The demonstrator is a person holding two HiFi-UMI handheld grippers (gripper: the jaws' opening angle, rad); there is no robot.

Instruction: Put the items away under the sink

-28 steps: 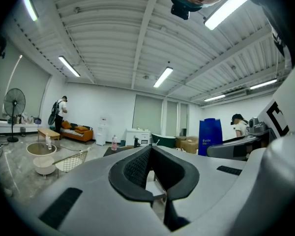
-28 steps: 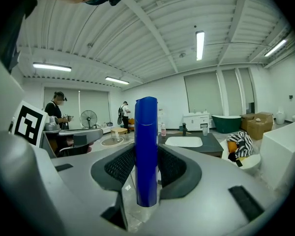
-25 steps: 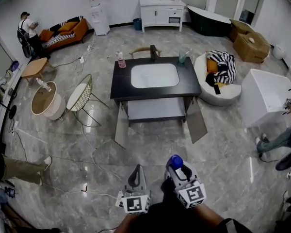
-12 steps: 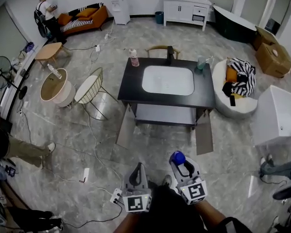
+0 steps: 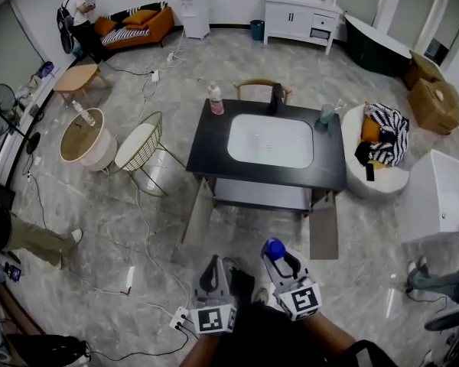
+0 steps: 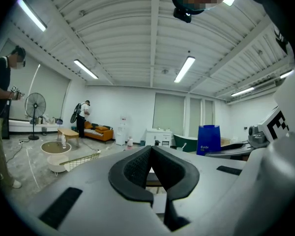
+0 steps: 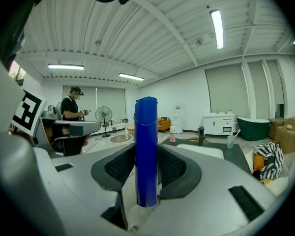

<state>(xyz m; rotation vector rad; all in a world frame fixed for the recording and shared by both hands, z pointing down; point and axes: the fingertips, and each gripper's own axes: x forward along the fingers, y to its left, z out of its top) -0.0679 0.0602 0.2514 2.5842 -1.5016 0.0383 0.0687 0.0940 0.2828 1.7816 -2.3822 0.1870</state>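
Bottle (image 7: 146, 127), blue, upright, clamped in right gripper (image 7: 146, 156) jaws; left gripper (image 6: 151, 154) jaws together, empty

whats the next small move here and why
Probably a step forward toward the sink cabinet. Its doors stand open, and the right gripper is shut on the bottle, far short of the shelf under the sink.
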